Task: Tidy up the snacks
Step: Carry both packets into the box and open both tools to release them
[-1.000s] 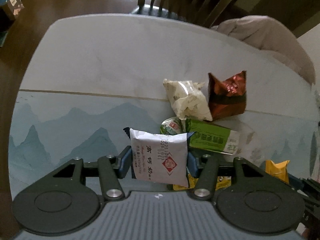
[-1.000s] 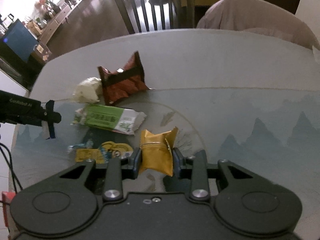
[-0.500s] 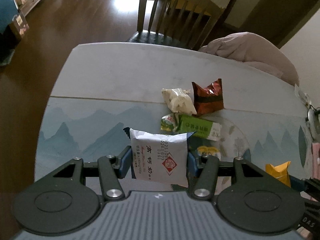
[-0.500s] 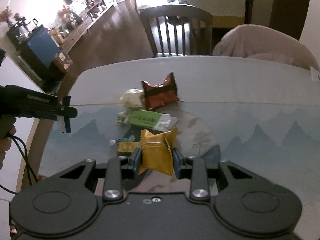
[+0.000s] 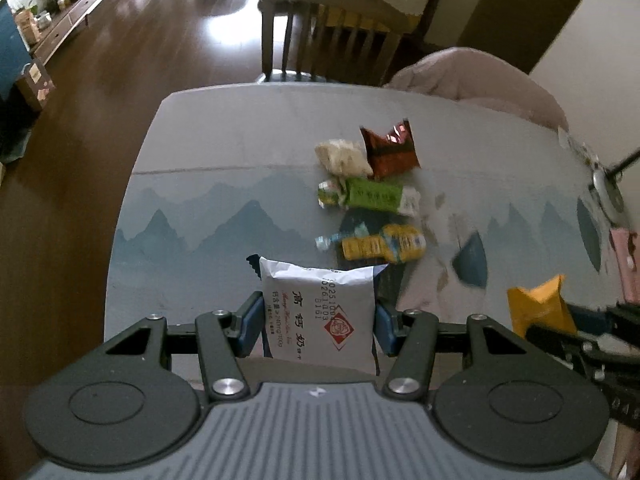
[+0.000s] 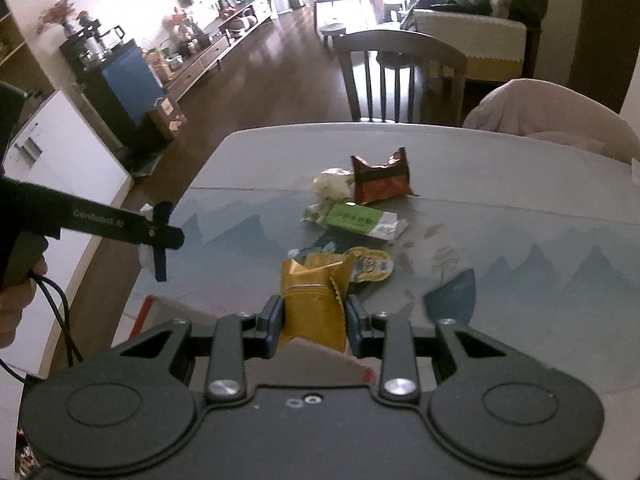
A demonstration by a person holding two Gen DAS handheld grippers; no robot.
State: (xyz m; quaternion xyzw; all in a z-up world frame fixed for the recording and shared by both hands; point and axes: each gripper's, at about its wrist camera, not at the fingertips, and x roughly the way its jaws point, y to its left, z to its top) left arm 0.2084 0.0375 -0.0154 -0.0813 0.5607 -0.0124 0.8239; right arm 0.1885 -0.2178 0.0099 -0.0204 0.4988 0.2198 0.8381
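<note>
Now carrying: left gripper (image 5: pixel 318 316) clamped on white packet (image 5: pixel 320 312), right gripper (image 6: pixel 314 316) clamped on gold packet (image 6: pixel 314 300), both lifted above table (image 5: pixel 240 140). Next: probably release into near cardboard box (image 6: pixel 320 360).

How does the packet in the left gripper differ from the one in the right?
The white packet in the left gripper is wide, flat and smooth, with red and dark print; the gold packet in the right gripper is narrower, creased and shows no print. The white one spreads its jaws wider than the gold one does. Both are sealed snack packets, clamped at their sides and held above the table.
</note>
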